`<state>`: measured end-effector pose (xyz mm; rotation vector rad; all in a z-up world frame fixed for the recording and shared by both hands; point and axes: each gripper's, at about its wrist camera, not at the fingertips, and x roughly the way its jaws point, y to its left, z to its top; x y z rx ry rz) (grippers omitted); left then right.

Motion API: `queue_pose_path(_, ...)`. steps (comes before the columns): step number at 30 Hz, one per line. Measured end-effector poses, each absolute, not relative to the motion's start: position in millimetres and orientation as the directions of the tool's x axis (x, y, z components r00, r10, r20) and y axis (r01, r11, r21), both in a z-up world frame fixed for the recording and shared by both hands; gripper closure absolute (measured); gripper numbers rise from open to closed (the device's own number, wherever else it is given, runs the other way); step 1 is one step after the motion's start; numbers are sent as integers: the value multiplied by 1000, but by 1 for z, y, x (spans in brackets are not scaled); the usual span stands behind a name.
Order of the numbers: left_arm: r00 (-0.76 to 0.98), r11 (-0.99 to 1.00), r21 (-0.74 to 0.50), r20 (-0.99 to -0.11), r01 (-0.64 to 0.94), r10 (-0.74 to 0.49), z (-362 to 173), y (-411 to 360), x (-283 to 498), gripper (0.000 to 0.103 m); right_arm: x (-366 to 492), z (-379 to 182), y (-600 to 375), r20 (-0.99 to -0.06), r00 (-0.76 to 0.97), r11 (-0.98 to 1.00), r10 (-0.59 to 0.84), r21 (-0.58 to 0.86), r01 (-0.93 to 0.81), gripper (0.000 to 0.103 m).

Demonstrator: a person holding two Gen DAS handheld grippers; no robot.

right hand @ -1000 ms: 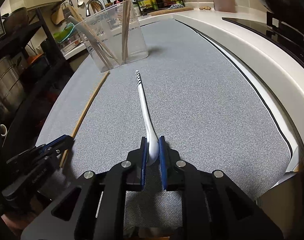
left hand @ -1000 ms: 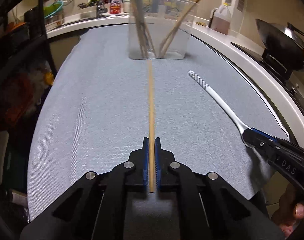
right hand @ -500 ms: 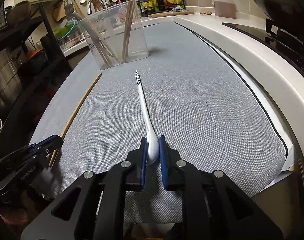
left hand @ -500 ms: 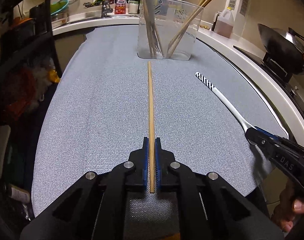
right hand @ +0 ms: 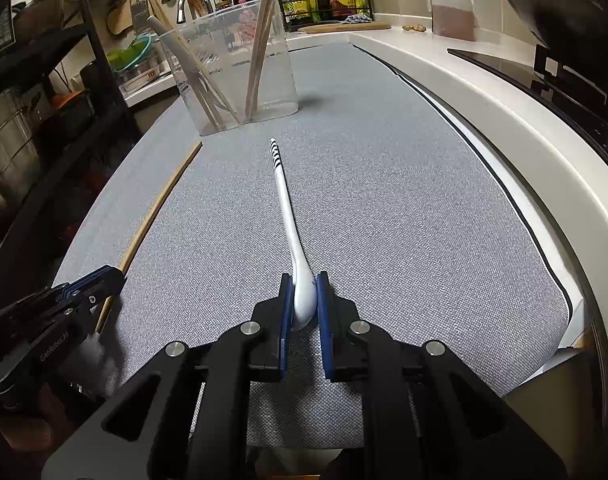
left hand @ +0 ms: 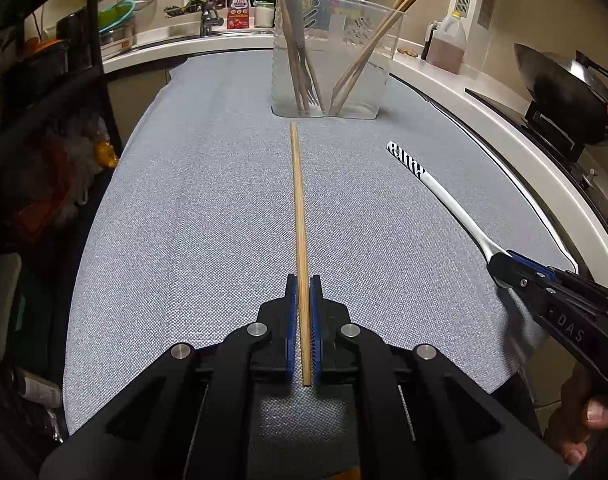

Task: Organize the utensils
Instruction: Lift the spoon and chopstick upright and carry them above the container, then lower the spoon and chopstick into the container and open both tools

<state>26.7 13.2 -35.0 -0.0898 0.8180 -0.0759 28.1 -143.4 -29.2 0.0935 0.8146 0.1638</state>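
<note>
Grey woven cloth (left hand: 208, 216) spread over a pale white counter (left hand: 503, 128), its right edge trimmed in black. Standing on the cloth at the far end: a clear plastic tub (left hand: 331, 52) with wooden chopsticks and a fork leaning inside. Near it, well apart from each other: a long wooden chopstick (left hand: 298, 200) and a white spoon with a black-striped handle tip (left hand: 435, 188). Cannot tell whether either touches the cloth.
</note>
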Motion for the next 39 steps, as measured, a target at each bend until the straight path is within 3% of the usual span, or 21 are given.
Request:
queue_pose_path(9, 687, 990, -133, -716, 43, -126, -29, 16, 22, 97, 22, -8, -147, -694, 698, 985, 174, 136, -110, 92)
queue_pose_path(25, 847, 994, -94, -523, 54, -95, 42, 32, -18, 97, -6, 62, -151, -575, 806, 989, 136, 31, -145, 91)
queue_pose_path(39, 876, 990, -115, -466, 77, -122, 113, 51, 24, 97, 15, 116, -143, -529, 835, 979, 152, -34, -200, 91)
